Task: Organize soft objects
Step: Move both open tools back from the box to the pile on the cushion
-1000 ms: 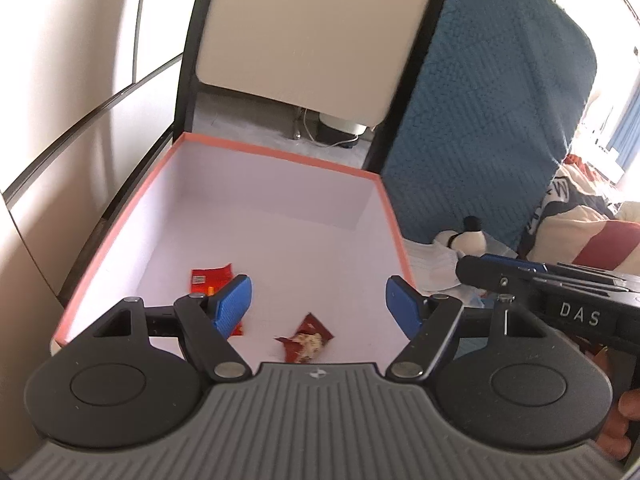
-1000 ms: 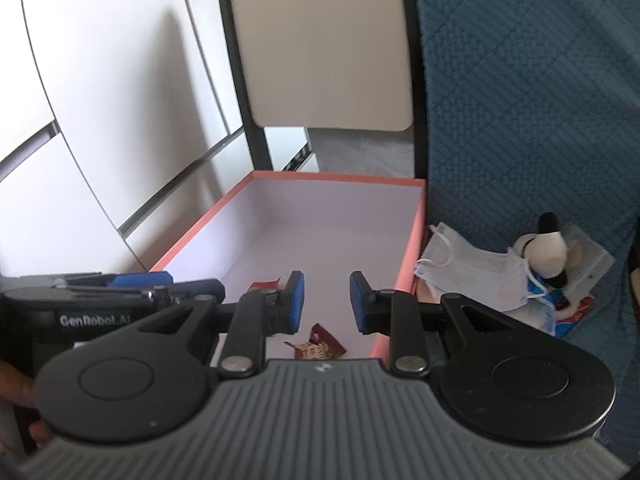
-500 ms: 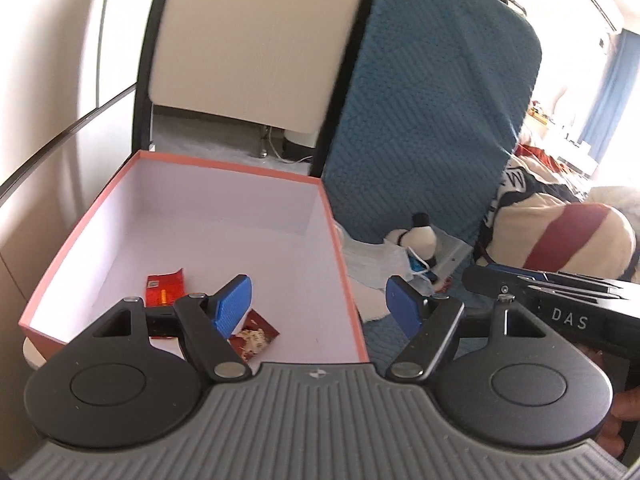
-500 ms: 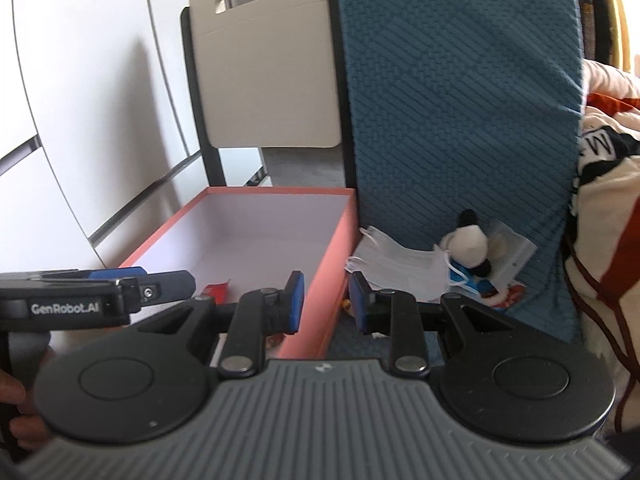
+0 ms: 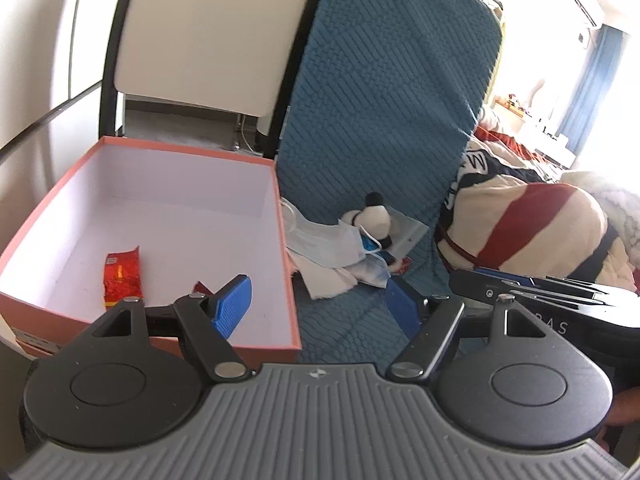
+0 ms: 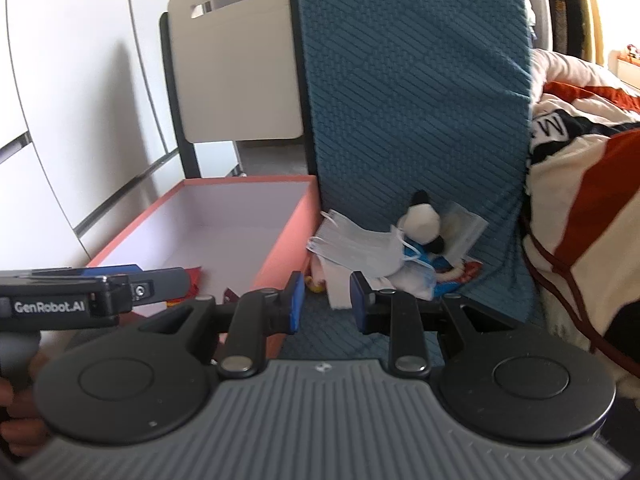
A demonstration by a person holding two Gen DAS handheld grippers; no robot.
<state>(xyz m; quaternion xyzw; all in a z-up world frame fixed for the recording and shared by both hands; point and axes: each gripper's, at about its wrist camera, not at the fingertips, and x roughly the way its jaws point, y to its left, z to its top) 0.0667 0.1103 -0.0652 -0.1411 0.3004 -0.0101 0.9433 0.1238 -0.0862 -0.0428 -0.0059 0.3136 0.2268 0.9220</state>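
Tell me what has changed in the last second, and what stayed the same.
Both grippers swung to the right, away from the pink box toward the pile with the face mask and plush toy. Nothing was taken or released. The left gripper stays open wide, the right gripper partly open; the red packet lies unmoved.

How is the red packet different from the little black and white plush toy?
The red packet is flat, shiny and crinkled; the plush toy is round and fuzzy. The red packet lies inside the pink box, on its white floor; the plush toy lies outside it, on the blue blanket, among face masks. The packet lies apart from other things, while the toy rests against the pile. Neither is held by a hand-held gripper.
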